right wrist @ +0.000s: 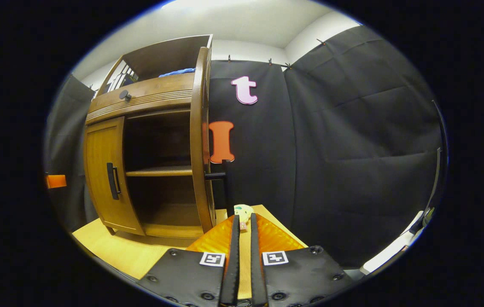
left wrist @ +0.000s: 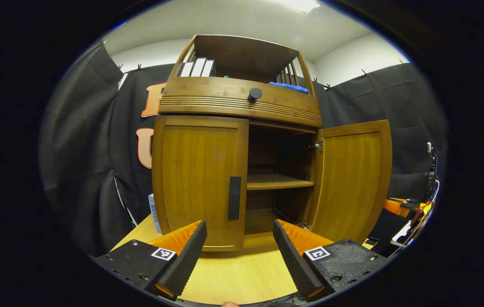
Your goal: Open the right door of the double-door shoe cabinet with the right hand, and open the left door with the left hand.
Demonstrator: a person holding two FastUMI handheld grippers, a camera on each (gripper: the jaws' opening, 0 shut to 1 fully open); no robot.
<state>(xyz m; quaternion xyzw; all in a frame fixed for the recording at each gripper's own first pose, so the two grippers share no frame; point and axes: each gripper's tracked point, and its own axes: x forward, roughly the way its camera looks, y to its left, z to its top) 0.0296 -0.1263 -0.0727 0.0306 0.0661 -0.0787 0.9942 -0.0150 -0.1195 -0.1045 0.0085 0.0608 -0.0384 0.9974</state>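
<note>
Double-door shoe cabinet standing on the wooden tabletop. Right door swung wide open, baring the inner shelf; left door shut flush, its dark vertical handle at the inner edge.

Left gripper spread wide, holding nothing, hanging in front of the closed door with the handle just above and between its fingers. Right gripper nearly closed, only a narrow slit between the fingers, nothing clamped; in the right gripper view, set off to the side of the open door's edge, near that door's handle.

Judged step: left door yet to be opened. To do it well: line up the fingers either side of the vertical bar, straddle it mid-length, close firmly, then pull along the door's arc about the outer hinge, not straight back, so the bar does not slip out.

Around: drawer front with a round knob above the doors, books and a blue cloth on the top shelf, a white box beside the cabinet's left flank, a small pale object on the tabletop ahead of the right gripper. White box near the door's hinge side: possible limit on a full swing. Nothing between left gripper and handle.
</note>
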